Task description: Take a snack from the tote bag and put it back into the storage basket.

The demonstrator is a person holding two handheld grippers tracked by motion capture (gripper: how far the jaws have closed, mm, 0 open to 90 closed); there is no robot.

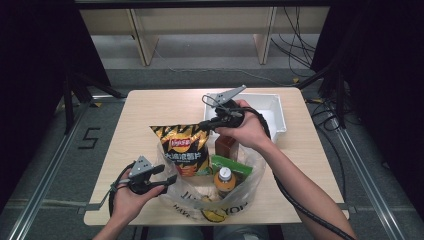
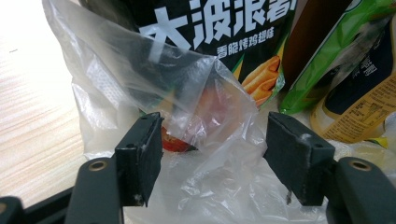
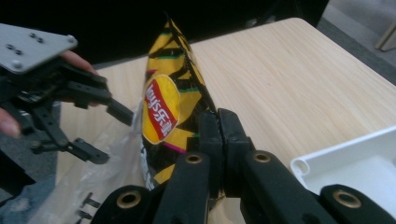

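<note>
The right claw (image 3: 218,122) is clamped shut on the top corner of the yellow-and-black chip bag (image 1: 184,148) — the bag stands upright in the clear plastic bag (image 1: 240,192) on the tabletop (image 1: 150,107). The left claw (image 2: 212,140) stands wide open around a fold of that plastic bag's rim — its pads not pressing the film.

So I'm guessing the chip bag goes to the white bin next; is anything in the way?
Nothing visible. The right gripper pinches the chip bag by its top edge, and bare table leads to the white bin.
</note>
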